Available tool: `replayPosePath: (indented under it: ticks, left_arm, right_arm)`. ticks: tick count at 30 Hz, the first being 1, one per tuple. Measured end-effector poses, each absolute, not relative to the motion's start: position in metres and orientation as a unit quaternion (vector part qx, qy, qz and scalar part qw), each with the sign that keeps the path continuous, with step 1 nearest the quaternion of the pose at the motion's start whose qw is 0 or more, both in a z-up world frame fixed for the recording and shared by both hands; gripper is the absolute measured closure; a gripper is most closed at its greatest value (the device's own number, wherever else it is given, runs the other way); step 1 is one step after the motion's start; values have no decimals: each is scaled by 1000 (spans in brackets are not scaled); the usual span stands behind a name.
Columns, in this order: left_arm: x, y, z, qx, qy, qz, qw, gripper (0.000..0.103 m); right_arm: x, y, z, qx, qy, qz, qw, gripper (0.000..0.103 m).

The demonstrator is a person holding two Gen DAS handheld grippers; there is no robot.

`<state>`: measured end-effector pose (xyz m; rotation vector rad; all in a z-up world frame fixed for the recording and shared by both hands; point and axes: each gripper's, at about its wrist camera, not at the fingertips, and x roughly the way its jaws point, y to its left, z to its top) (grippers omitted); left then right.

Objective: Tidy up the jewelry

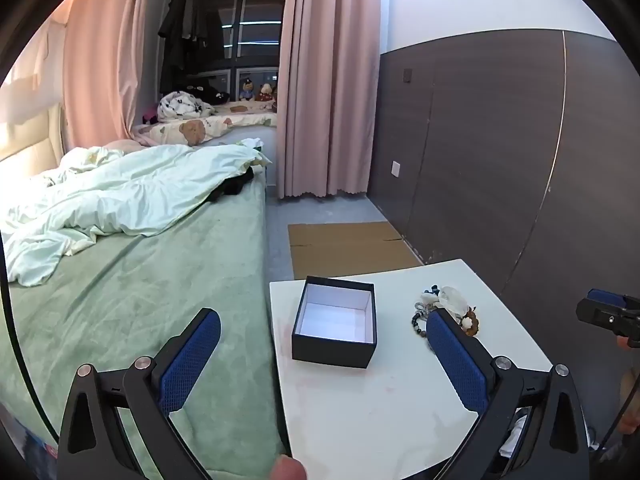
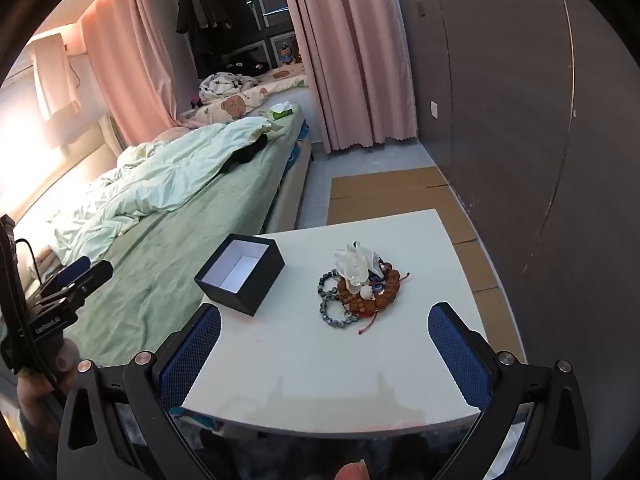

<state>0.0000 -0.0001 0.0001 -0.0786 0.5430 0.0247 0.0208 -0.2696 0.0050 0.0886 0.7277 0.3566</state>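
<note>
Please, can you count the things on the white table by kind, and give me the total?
Box, black outside, white inside, open and empty: 1
Pile of jewelry, beaded bracelets heaped together, single pieces too tangled to count: 1
Total on the table: 2

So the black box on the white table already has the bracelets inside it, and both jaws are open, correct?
Not quite. The black box is empty; the bracelets lie heaped on the white table beside it, as the right wrist view shows. Both sets of jaws are open, holding nothing.
</note>
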Motion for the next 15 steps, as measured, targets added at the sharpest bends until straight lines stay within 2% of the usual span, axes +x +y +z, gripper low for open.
replayPosePath:
  ticks: [15]
  left_arm:
    - [-9, 1, -1, -60, 268, -18, 961, 0]
  right_arm:
    - [17, -267, 6, 40, 352, 172, 919, 0]
